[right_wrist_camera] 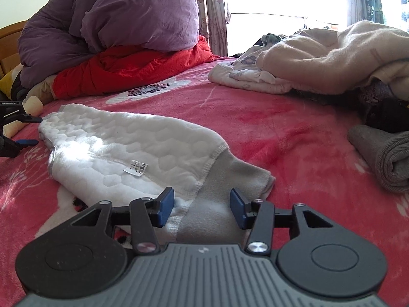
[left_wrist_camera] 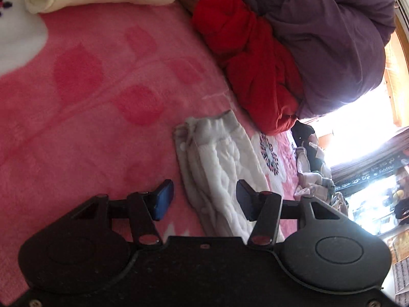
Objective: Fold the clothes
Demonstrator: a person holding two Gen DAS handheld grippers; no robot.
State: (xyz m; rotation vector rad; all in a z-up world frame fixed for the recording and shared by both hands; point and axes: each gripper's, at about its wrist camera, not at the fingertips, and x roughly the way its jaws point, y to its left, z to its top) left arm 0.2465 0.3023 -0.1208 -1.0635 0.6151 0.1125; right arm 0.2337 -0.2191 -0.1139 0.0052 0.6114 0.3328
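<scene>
On the bed, a fleecy pink blanket [right_wrist_camera: 255, 117] with darker leaf shapes and a white flower print covers the whole surface. Beyond it, bright daylight floods through a curtained window. A quilted white garment [right_wrist_camera: 122, 143] with a honeycomb stitch, a grey band and a small label lies flat on the blanket. Behind the garment, a puffy purple duvet [right_wrist_camera: 115, 18] sits on a crumpled red cover [right_wrist_camera: 133, 69]. To the garment's right lies a heap of cream clothes [right_wrist_camera: 319, 56]. The right gripper [right_wrist_camera: 202, 206] hangs over the grey band, jaws apart. The left gripper [left_wrist_camera: 204, 199] stands beside the garment's other end, jaws apart, clamping nothing.
</scene>
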